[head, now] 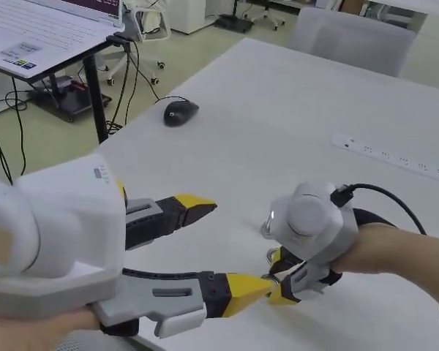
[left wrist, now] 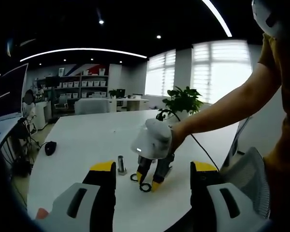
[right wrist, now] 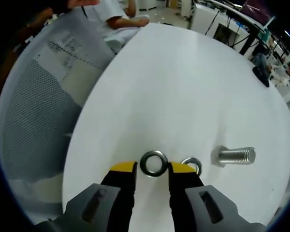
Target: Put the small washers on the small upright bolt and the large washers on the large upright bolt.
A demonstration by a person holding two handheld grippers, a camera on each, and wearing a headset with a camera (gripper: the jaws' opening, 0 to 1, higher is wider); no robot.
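White table (right wrist: 183, 72); washer (right wrist: 192, 162) half behind right hand-held gripper (right wrist: 152, 170).

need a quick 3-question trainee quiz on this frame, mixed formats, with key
1. True or false: the left tool has its jaws closed together.
2. What lies between the tips of the right tool? A) a hex nut B) a silver metal ring washer C) a rubber band
3. Fill in: in the right gripper view, ___ washers lie on the white table near the upright silver threaded bolt.
Key: 1 false, the jaws stand wide apart. 2 B. 3 two, counting the second silver washer beside one jaw.
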